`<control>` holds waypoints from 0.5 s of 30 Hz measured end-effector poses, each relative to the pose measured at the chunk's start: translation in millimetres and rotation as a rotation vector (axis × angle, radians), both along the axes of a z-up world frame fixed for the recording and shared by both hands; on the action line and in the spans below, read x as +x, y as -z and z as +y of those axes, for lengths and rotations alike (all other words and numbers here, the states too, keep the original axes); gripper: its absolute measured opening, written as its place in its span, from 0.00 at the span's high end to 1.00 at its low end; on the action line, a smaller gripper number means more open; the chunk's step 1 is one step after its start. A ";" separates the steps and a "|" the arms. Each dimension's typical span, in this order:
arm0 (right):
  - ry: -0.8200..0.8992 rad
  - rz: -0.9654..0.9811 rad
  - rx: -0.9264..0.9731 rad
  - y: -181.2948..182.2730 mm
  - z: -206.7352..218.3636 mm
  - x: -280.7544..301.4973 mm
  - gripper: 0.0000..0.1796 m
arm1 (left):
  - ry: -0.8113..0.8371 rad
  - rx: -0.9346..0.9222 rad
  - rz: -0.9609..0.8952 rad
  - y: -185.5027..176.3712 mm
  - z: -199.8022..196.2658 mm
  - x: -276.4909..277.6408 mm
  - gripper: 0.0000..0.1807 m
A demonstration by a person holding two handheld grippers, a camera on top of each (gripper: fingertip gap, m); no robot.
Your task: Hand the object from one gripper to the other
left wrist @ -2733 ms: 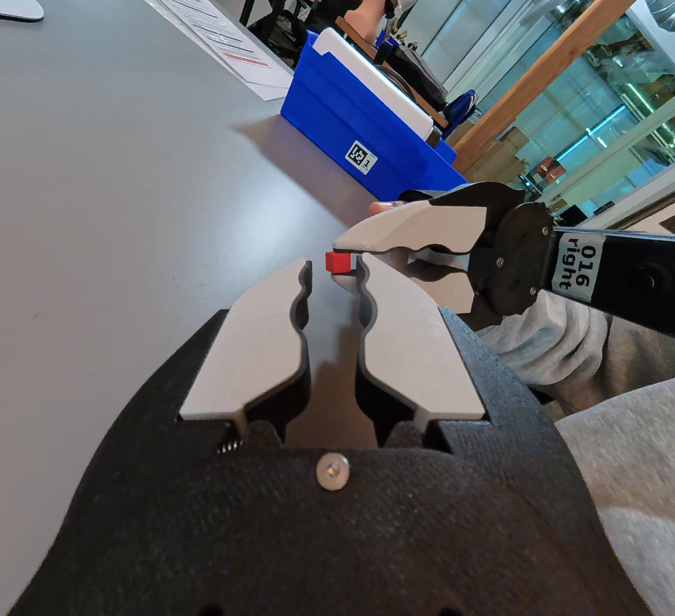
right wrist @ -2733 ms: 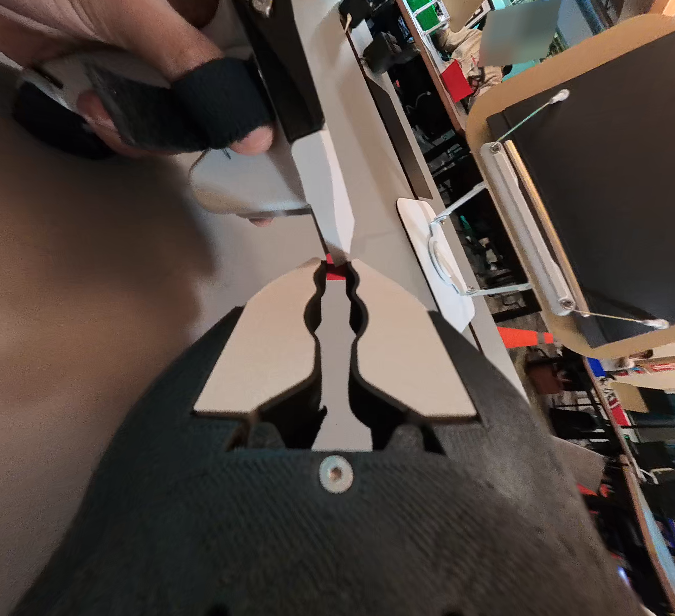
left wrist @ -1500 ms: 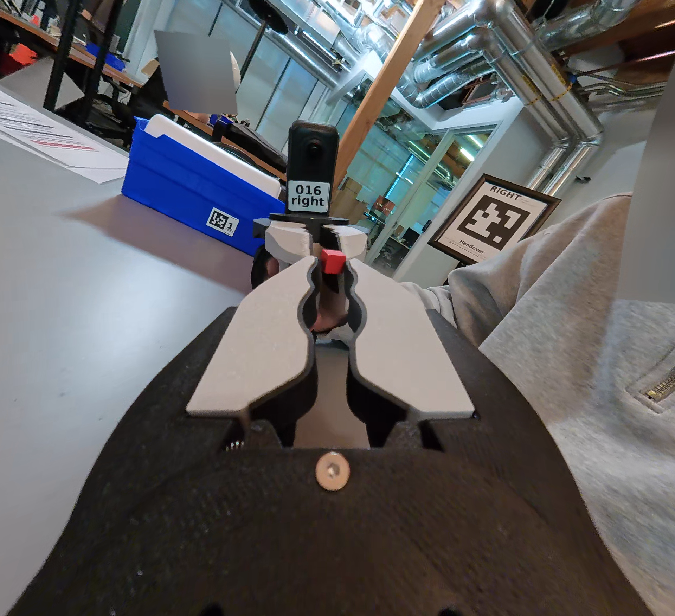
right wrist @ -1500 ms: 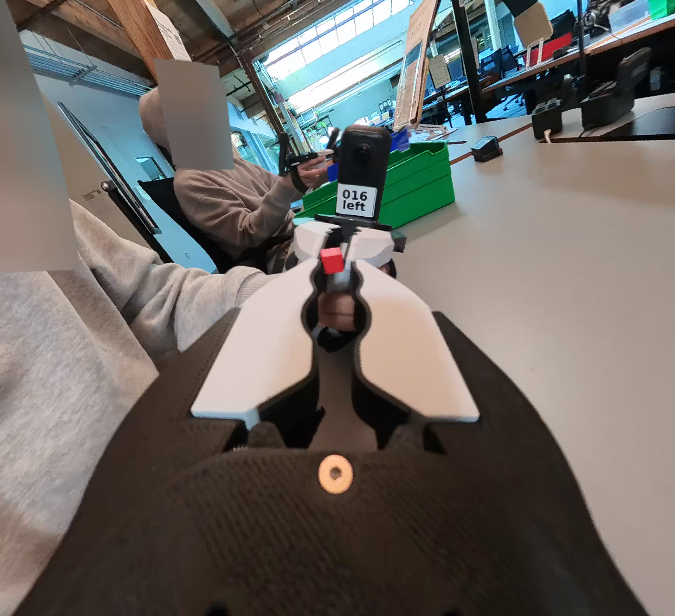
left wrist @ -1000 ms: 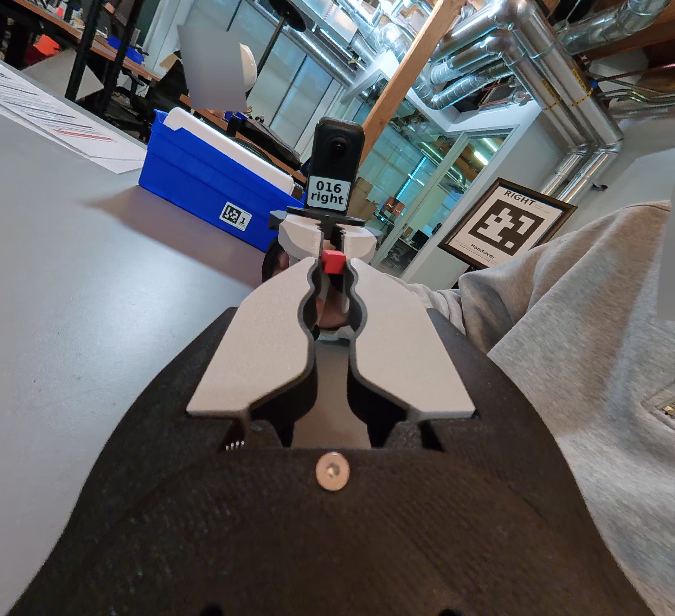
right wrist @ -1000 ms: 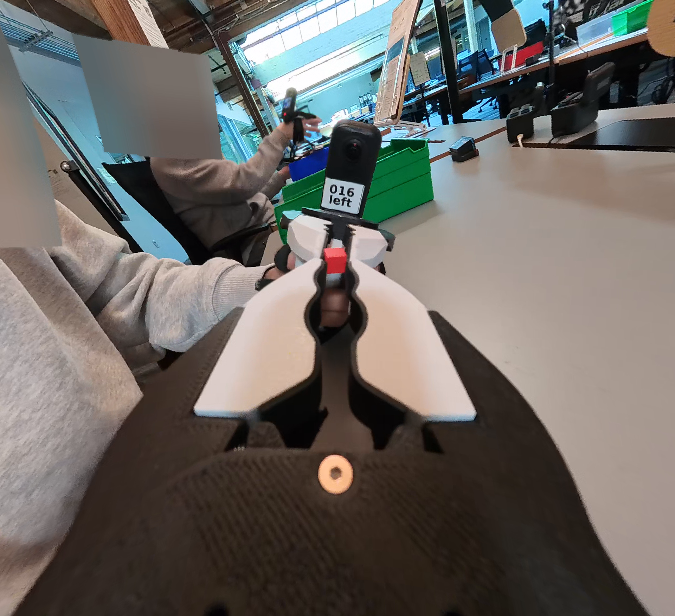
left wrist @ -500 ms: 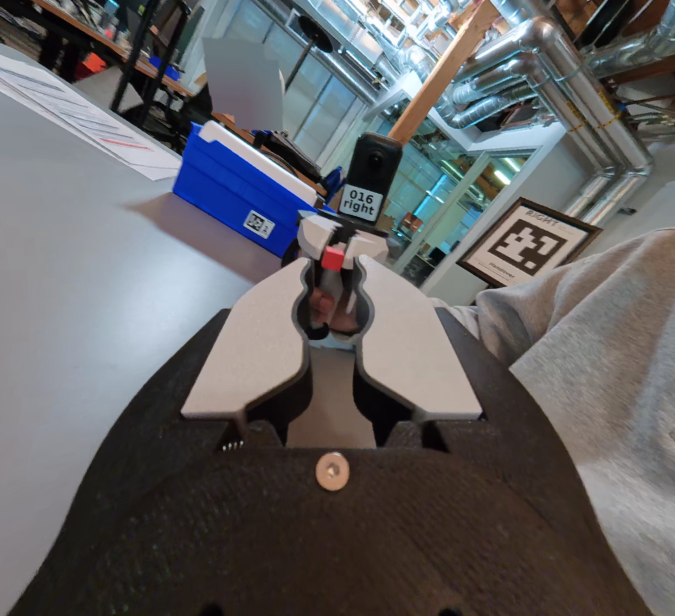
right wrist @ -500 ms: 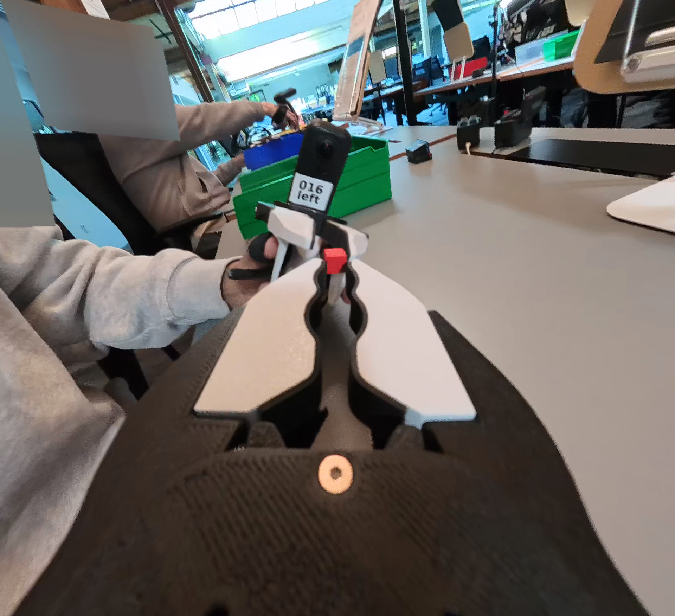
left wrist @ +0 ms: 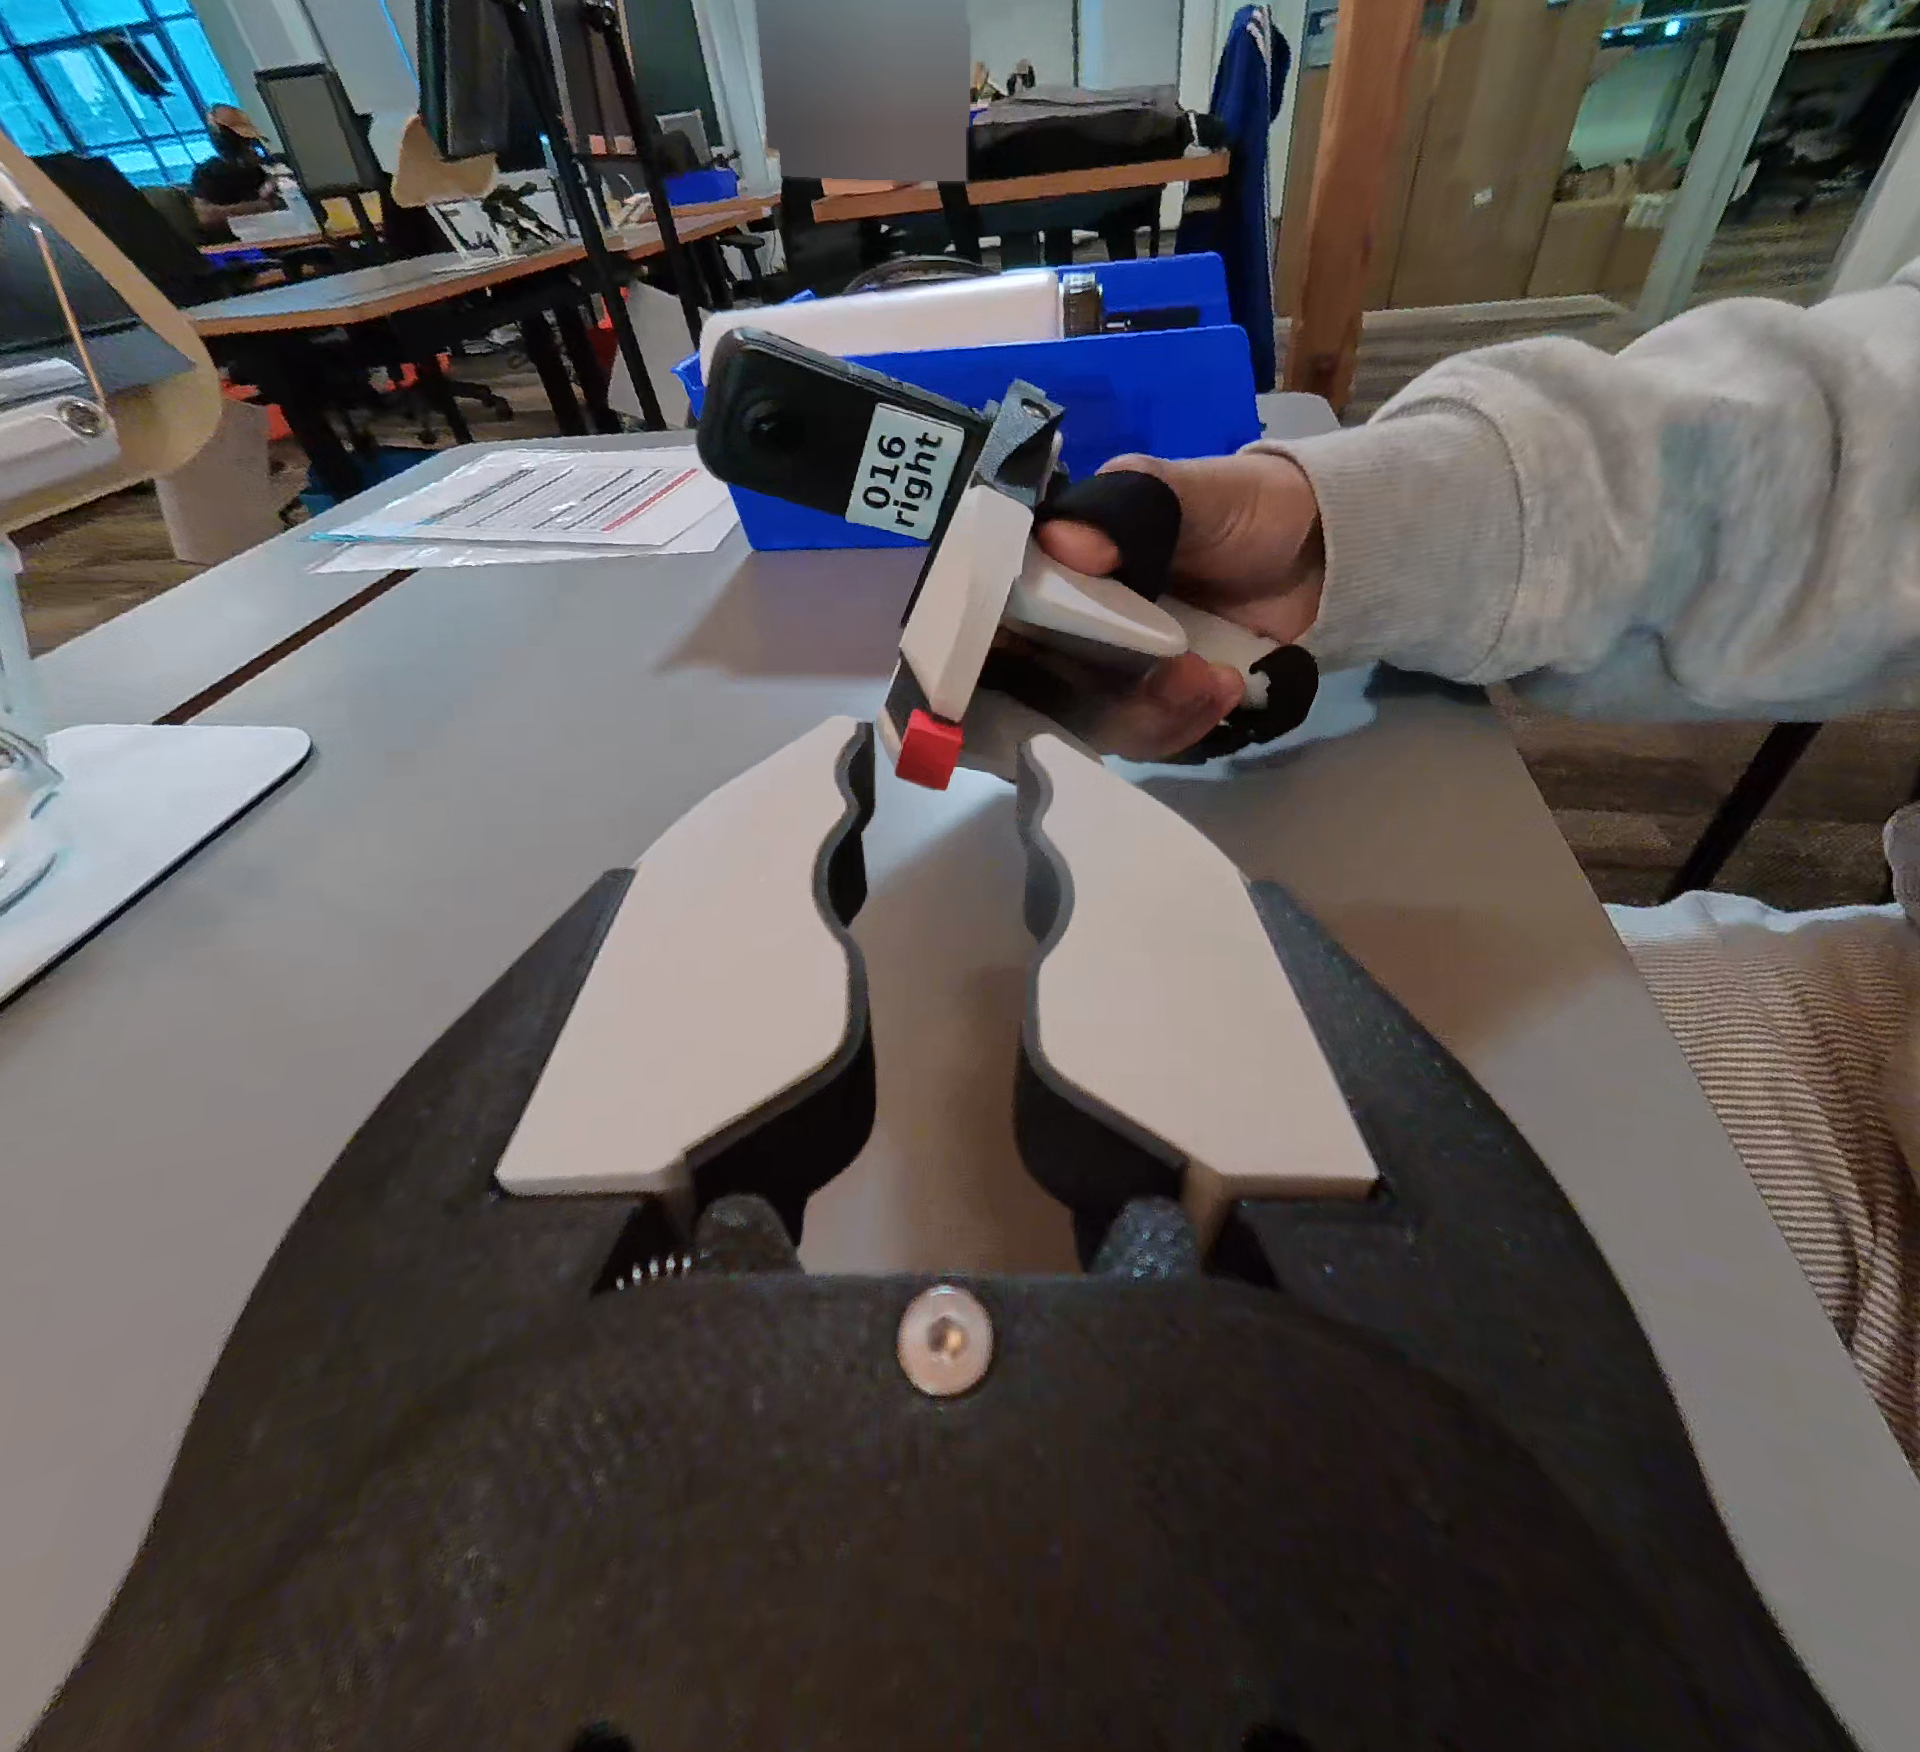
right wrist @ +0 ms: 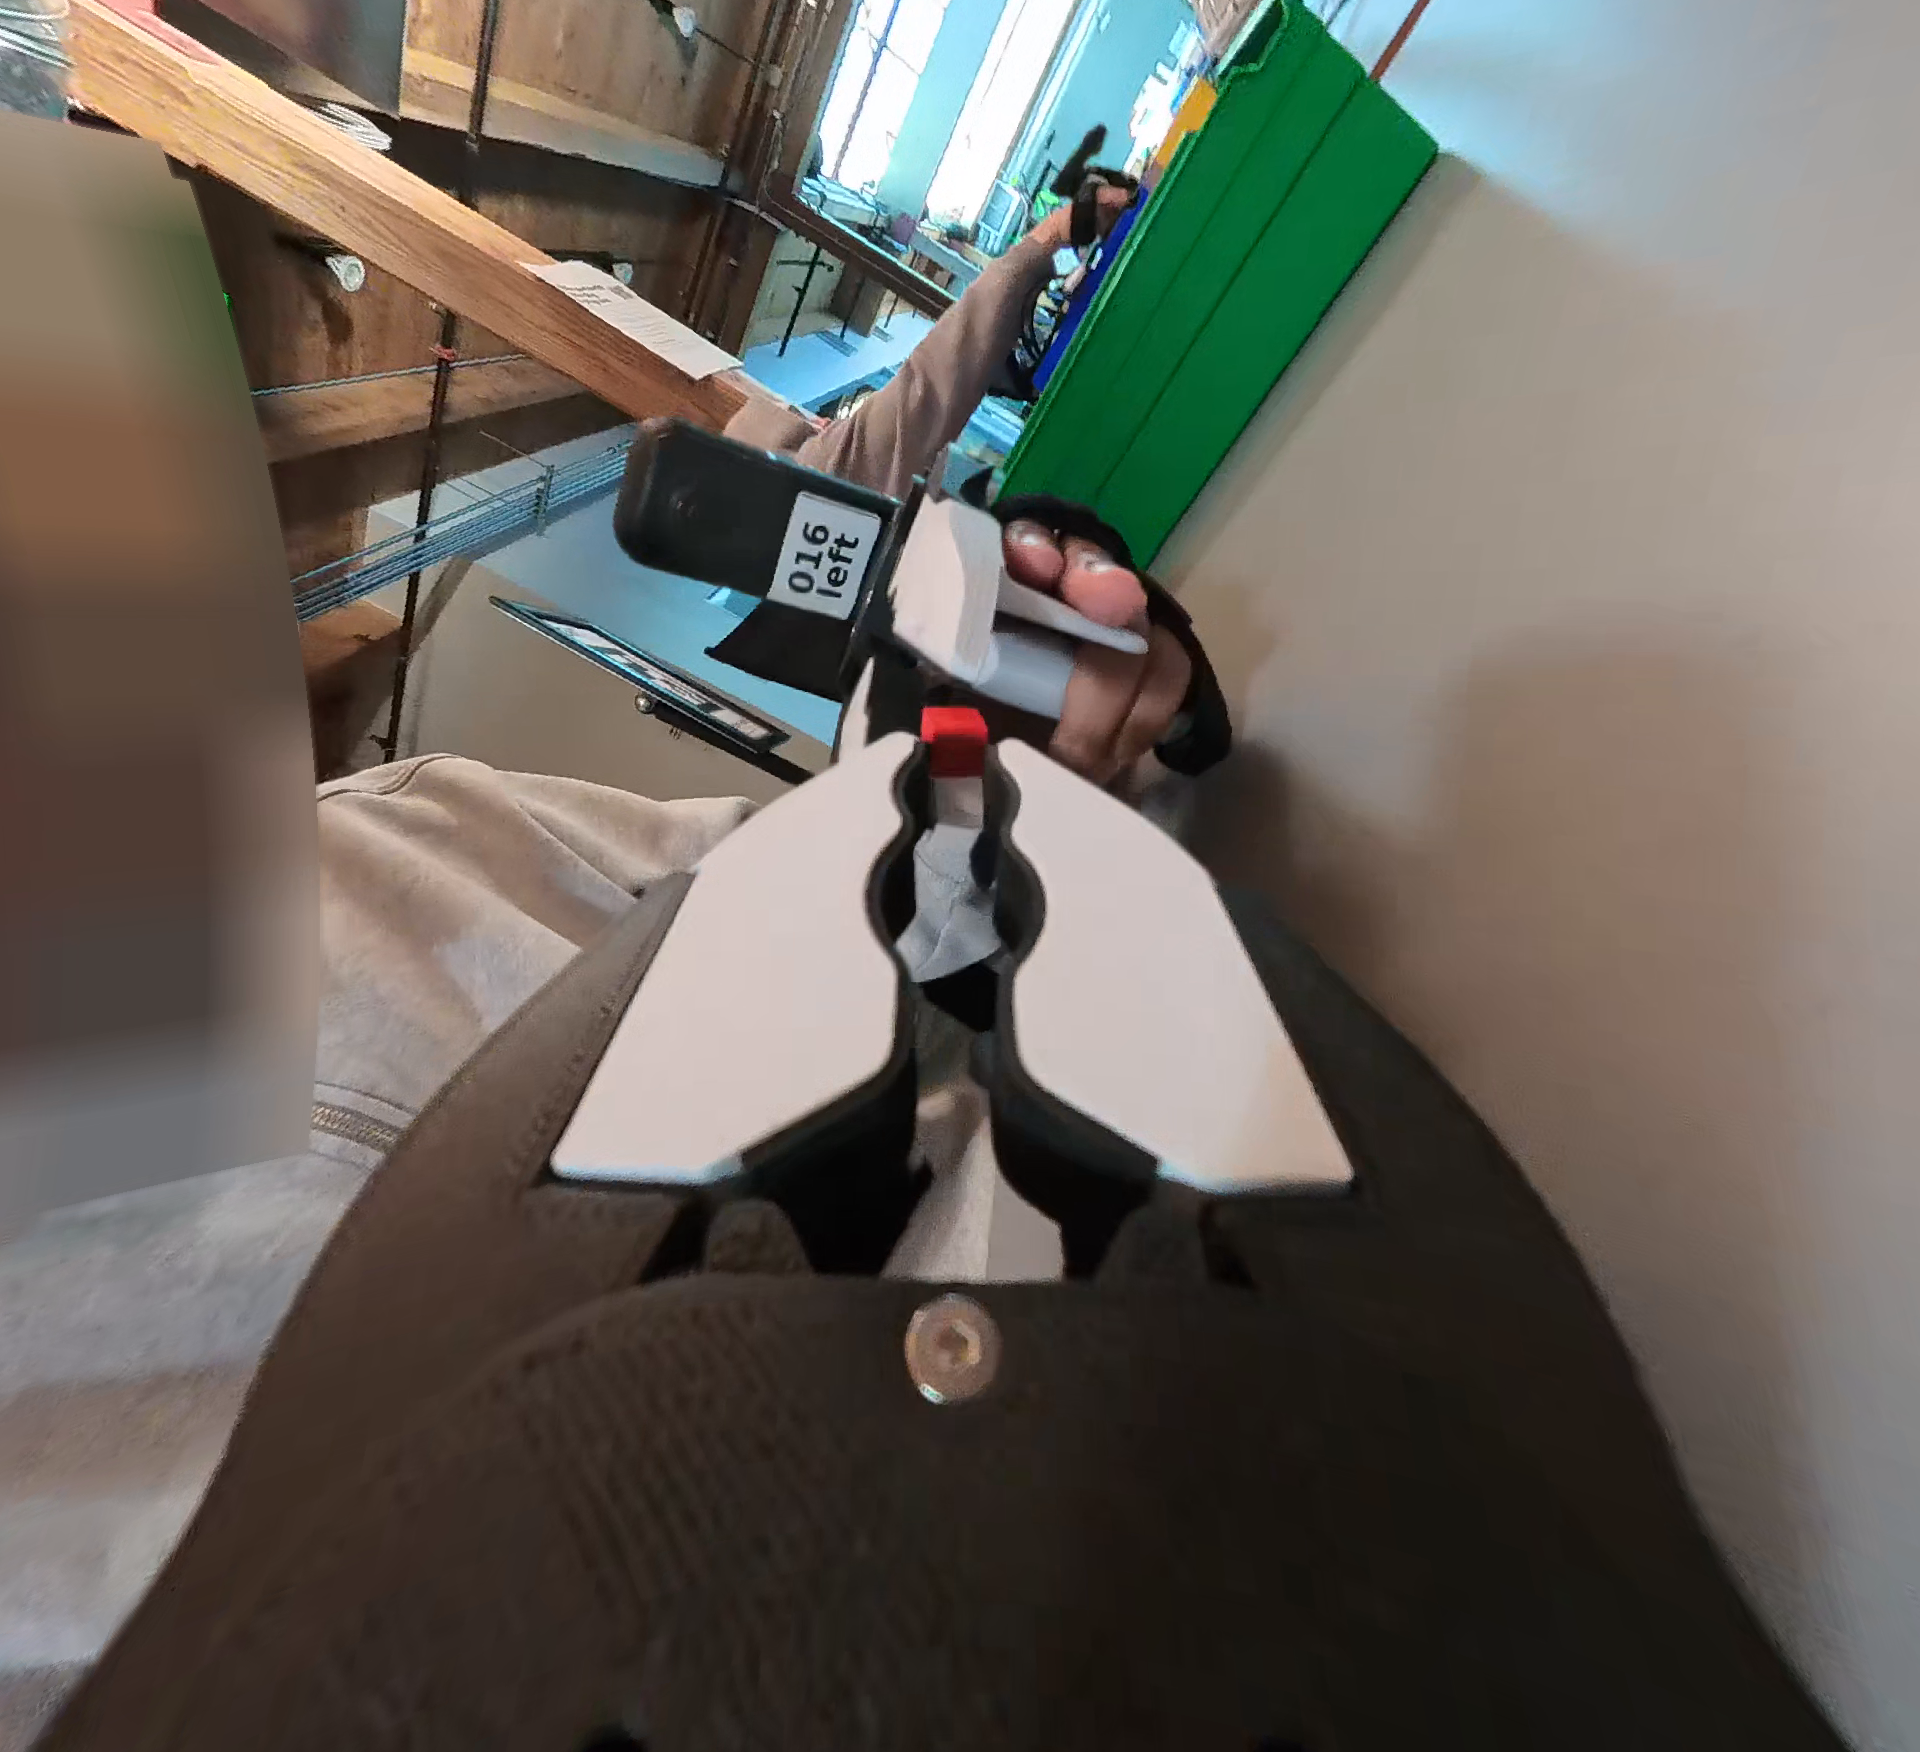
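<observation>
A small red cube (right wrist: 954,734) is clamped at the tips of my right gripper (right wrist: 956,757), which is shut on it. In the left wrist view the right gripper lies rolled on its side, held by a hand (left wrist: 1226,549), with the red cube (left wrist: 928,748) at its tip. My left gripper (left wrist: 940,752) is open. Its fingertips (left wrist: 1049,777) stand on either side of the cube without touching it, a little above the grey table (left wrist: 416,767). The two grippers face each other tip to tip.
A blue bin (left wrist: 1143,393) and paper sheets (left wrist: 540,497) lie at the table's far side. A white monitor base (left wrist: 135,798) sits at the left. A green bin (right wrist: 1226,279) stands behind the left gripper. A grey sleeve reaches in from the right. The grippers are tip to tip, or close to it.
My left gripper's jaws have opened wider around the cube. Both grippers have turned and dropped closer to the table. The right gripper still holds the cube.
</observation>
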State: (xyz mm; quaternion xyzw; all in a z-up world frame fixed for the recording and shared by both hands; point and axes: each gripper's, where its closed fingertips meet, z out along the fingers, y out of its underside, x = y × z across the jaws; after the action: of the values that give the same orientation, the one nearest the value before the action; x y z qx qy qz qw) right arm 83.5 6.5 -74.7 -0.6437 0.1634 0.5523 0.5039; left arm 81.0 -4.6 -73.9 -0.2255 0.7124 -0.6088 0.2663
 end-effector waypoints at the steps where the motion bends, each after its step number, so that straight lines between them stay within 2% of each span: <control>1: -0.008 0.011 -0.012 1.5 -1.1 0.1 0.95 | 0.005 0.007 0.008 2.1 -0.5 -0.2 0.87; 6: -0.031 0.094 -0.040 5.9 -3.9 1.8 0.94 | 0.011 0.017 0.019 5.2 -1.2 0.1 0.91; 15: -0.041 0.072 -0.025 7.1 -1.3 -3.4 0.94 | 0.010 0.004 0.044 5.5 -2.0 1.6 0.94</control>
State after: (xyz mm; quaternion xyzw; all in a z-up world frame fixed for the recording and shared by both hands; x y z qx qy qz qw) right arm 80.1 5.2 -81.8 -0.6327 0.1753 0.5833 0.4783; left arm 82.5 -6.7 -79.4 -0.2349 0.7205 -0.6035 0.2479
